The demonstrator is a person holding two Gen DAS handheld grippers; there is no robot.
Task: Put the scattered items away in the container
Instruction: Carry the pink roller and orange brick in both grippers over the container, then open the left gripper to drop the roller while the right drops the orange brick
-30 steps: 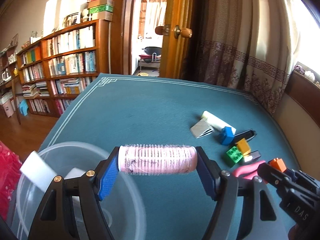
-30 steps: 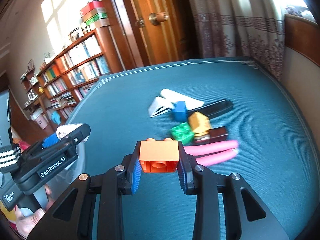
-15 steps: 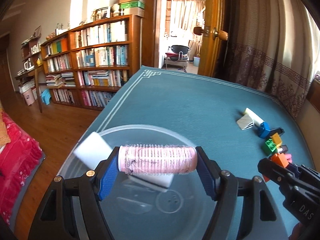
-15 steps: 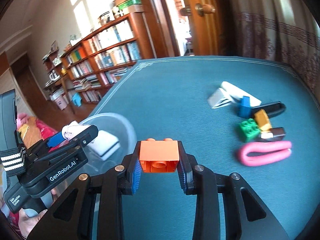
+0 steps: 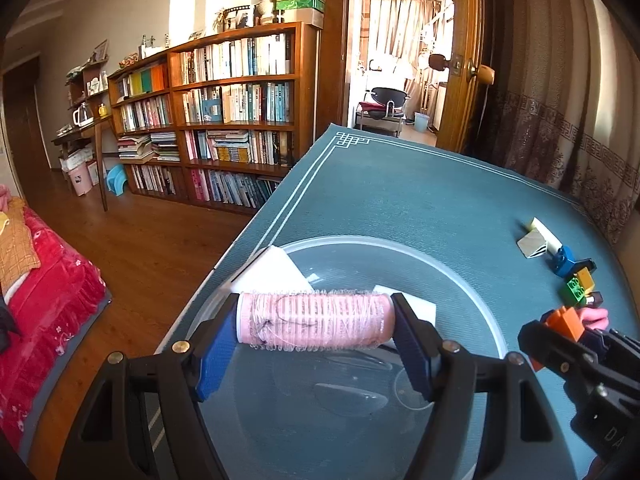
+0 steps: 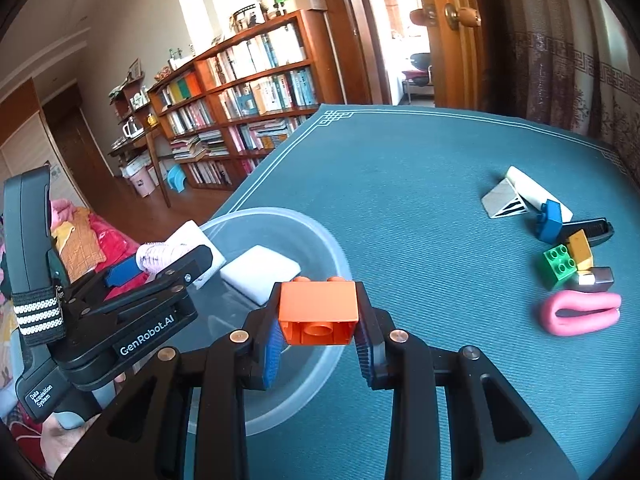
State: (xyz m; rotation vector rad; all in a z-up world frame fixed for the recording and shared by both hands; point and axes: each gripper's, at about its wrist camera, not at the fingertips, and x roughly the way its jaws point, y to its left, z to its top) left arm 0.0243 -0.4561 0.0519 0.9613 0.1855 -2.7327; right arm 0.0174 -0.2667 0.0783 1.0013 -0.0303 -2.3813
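Observation:
My left gripper [image 5: 314,322] is shut on a pink hair roller [image 5: 314,319], held level above the clear plastic bowl [image 5: 460,276]. Two white flat blocks [image 6: 260,272] lie inside the bowl [image 6: 320,236]. My right gripper [image 6: 318,316] is shut on an orange toy brick [image 6: 318,306], hovering over the bowl's right rim. In the left wrist view the right gripper [image 5: 556,330] with the orange brick [image 5: 564,322] shows at the lower right. On the table to the right lie a green brick [image 6: 560,266], a blue brick [image 6: 550,222], a yellow brick [image 6: 582,248] and a pink clip [image 6: 578,312].
A teal mat covers the table [image 6: 400,168]; its left edge drops to a wooden floor beside the bowl. A grey wedge [image 6: 502,202], a white tube [image 6: 532,190], a black clip [image 6: 592,230] and a small dark block [image 6: 598,278] sit by the bricks. Bookshelves [image 5: 224,120] and a doorway stand beyond.
Both grippers have swung left from the pile of items to the bowl, carrying the roller and the orange brick. The roller now hangs over the bowl's middle.

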